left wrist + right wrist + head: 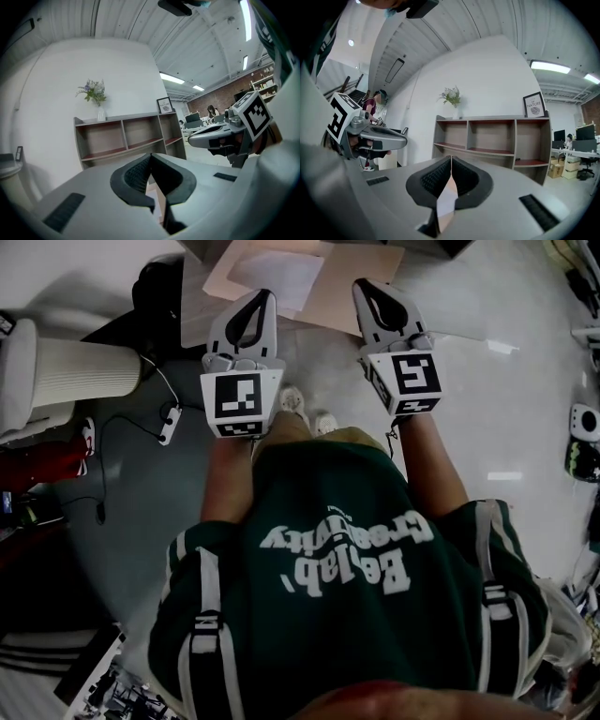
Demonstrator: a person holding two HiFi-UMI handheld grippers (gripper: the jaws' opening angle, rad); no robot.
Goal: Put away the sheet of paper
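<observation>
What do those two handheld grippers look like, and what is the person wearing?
The left gripper and right gripper are light grey, each with two curved jaws lined by dark ribbed pads and a cube bearing black-and-white square markers. The person wears a dark green shirt with white lettering and white-striped sleeves.

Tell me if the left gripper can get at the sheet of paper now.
Probably yes: the sheet of paper lies uncovered on the pinkish board ahead of the left gripper, which is shut and must open first.
</observation>
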